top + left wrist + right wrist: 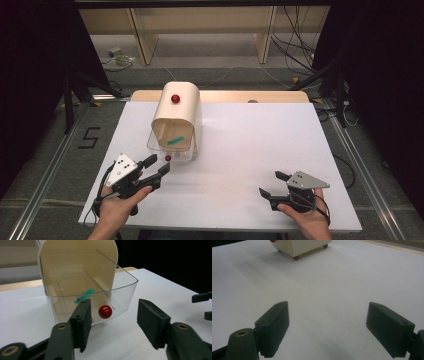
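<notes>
Drawer [170,145] of clear plastic standing pulled out from the cream box [177,117] at frame centre, holding a small green scrap [176,141], so the opening step looking done. Red knob [105,311] sitting on the drawer front, between the jaws of the left hand-held gripper [113,322] but untouched; jaws roughly half open, gripping nothing. Right hand-held gripper [274,183] resting wide open and empty at lower right on the white counter [260,145], well apart from the box. Remaining, by judgement: closing on the knob, then moving the drawer or fetching the scrap.
</notes>
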`<act>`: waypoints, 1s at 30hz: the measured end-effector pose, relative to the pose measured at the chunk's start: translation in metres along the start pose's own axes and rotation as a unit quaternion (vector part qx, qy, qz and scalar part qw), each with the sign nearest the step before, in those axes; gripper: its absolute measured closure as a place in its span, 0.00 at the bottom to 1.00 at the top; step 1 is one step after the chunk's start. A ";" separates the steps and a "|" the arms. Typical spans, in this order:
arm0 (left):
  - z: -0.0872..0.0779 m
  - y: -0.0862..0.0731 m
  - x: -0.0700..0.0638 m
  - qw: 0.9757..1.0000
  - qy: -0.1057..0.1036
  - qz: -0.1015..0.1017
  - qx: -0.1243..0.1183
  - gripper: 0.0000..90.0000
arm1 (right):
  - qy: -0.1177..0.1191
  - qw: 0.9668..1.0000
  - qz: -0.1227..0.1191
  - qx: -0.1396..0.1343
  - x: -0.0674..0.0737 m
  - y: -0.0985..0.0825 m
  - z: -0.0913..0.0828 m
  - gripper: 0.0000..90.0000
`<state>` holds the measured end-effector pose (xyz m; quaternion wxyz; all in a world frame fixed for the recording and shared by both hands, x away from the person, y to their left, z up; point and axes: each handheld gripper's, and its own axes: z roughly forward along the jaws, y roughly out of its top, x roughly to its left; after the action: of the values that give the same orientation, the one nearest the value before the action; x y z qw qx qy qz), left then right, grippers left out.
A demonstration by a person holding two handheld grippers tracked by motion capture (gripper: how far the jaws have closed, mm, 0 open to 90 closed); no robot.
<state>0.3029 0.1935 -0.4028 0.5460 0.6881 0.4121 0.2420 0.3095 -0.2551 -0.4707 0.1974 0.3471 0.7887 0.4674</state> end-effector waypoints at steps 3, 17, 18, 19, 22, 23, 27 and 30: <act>-0.002 0.001 0.002 1.000 0.015 0.002 -0.001 0.63 | 0.001 1.000 -0.001 0.002 0.002 0.000 0.002 0.22; 0.013 -0.008 0.013 0.999 0.028 0.029 0.023 0.99 | 0.002 1.000 -0.006 0.007 0.004 0.002 0.003 0.22; 0.014 -0.008 0.013 0.999 0.027 0.036 0.024 0.99 | 0.002 1.000 -0.008 0.005 0.003 0.001 0.003 0.22; 0.016 -0.008 0.012 0.999 0.026 0.035 0.021 0.99 | 0.001 1.000 -0.005 0.006 0.003 0.001 0.002 0.22; 0.019 -0.009 0.010 0.999 0.024 0.043 0.023 0.99 | 0.001 1.000 -0.006 0.005 0.002 0.001 0.002 0.22; 0.021 -0.009 0.010 0.999 0.023 0.043 0.022 0.99 | 0.001 1.000 -0.007 0.005 0.002 0.001 0.002 0.22; 0.023 -0.009 0.011 0.998 0.027 0.049 0.021 0.99 | 0.002 1.000 -0.006 0.005 0.003 0.001 0.003 0.22; 0.025 -0.009 0.013 0.998 0.027 0.044 0.021 0.99 | 0.003 1.000 -0.006 0.004 0.003 0.001 0.003 0.22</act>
<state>0.3264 0.1910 -0.4196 0.5089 0.7100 0.4010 0.2758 0.3100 -0.2508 -0.4710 0.1968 0.3419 0.7934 0.4637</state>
